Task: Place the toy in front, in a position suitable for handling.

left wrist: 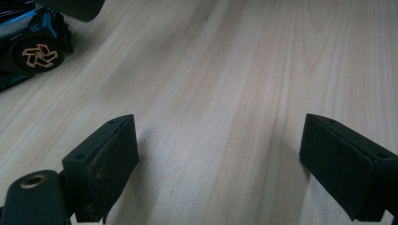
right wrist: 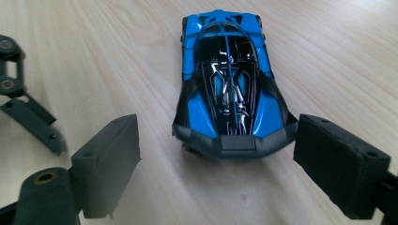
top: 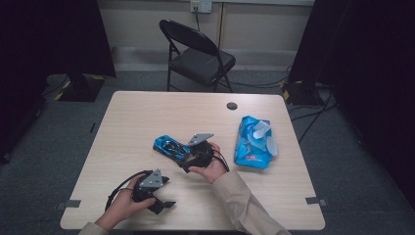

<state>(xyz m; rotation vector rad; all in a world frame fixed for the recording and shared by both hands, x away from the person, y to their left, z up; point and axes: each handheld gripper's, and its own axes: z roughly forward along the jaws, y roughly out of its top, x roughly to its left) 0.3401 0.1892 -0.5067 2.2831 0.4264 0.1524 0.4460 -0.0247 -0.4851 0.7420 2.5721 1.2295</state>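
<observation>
Glossy blue-and-black toy sports car (right wrist: 228, 79) stands mid-table on the pale wooden table (top: 147, 112), just ahead of the right gripper (right wrist: 218, 159), jaws apart. Left gripper (left wrist: 218, 154) likewise spread, empty. Blue wet-wipe packet (top: 253, 142) lies nearby with a white wipe protruding.

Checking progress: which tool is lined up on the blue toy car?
The right tool: the blue toy car sits just ahead of its open jaws. The left tool faces bare table.

blue wipes pack (top: 253, 143) on wooden table (top: 147, 117), black folding chair (top: 198, 56) beyond it
</observation>
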